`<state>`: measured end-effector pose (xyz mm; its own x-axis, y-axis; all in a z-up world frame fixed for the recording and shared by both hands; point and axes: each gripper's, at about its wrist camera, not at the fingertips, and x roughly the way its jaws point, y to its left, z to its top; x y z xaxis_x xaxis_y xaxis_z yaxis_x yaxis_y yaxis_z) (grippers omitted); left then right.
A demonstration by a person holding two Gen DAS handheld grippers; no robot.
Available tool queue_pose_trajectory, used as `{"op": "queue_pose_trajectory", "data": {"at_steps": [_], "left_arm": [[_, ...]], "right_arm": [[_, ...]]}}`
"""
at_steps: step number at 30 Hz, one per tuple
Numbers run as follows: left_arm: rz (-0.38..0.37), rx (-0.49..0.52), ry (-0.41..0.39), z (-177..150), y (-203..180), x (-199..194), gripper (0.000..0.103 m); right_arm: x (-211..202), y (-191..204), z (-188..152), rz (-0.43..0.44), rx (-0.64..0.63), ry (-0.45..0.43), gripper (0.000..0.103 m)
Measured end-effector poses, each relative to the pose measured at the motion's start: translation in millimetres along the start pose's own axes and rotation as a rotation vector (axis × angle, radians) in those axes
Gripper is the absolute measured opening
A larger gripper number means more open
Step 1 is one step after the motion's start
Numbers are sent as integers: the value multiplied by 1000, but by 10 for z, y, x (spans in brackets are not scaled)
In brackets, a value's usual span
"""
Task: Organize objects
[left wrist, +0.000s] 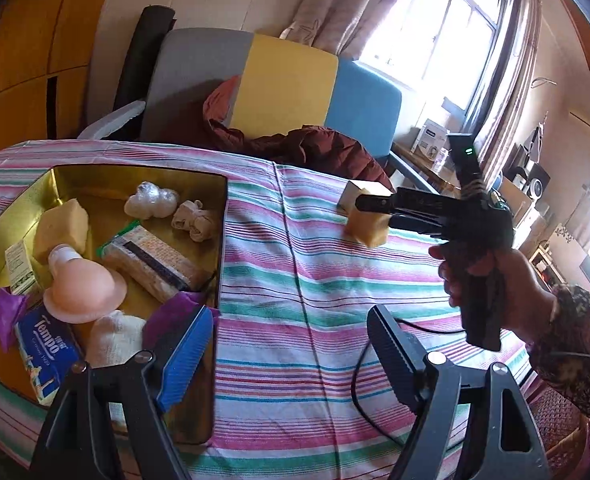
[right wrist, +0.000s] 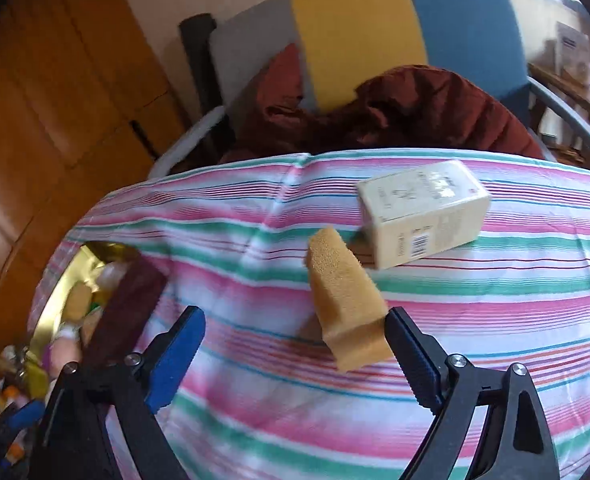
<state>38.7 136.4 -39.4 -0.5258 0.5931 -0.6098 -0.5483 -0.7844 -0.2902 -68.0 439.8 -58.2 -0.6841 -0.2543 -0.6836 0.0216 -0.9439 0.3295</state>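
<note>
A gold tin (left wrist: pixel 95 178) lies open on the striped cloth at left, holding a tissue pack (left wrist: pixel 47 350), a peach rubber piece (left wrist: pixel 83 290), sponges and wrapped bundles. My left gripper (left wrist: pixel 291 350) is open and empty, just right of the tin. In the right wrist view a tan sponge (right wrist: pixel 345 300) lies on the cloth between my right gripper's (right wrist: pixel 295 354) open fingers, against the right finger (right wrist: pixel 415 360). A cream box (right wrist: pixel 423 212) lies beyond it. In the left wrist view the right gripper (left wrist: pixel 369 210) reaches over the sponge (left wrist: pixel 369 230).
The table carries a pink, green and white striped cloth (left wrist: pixel 315 280). A chair with grey, yellow and blue back (left wrist: pixel 287 84) stands behind it with a dark red jacket (left wrist: pixel 315 148). A black cable (left wrist: pixel 359 376) lies on the cloth. Shelves with clutter stand at right.
</note>
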Motion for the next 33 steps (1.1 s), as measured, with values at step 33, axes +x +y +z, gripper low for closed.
{"op": "queue_pose_trajectory", "data": {"at_steps": [33], "left_arm": [[28,-43,4,85,193,53,81]], "right_arm": [[529,-1013,514,-293,570,110,68]]}}
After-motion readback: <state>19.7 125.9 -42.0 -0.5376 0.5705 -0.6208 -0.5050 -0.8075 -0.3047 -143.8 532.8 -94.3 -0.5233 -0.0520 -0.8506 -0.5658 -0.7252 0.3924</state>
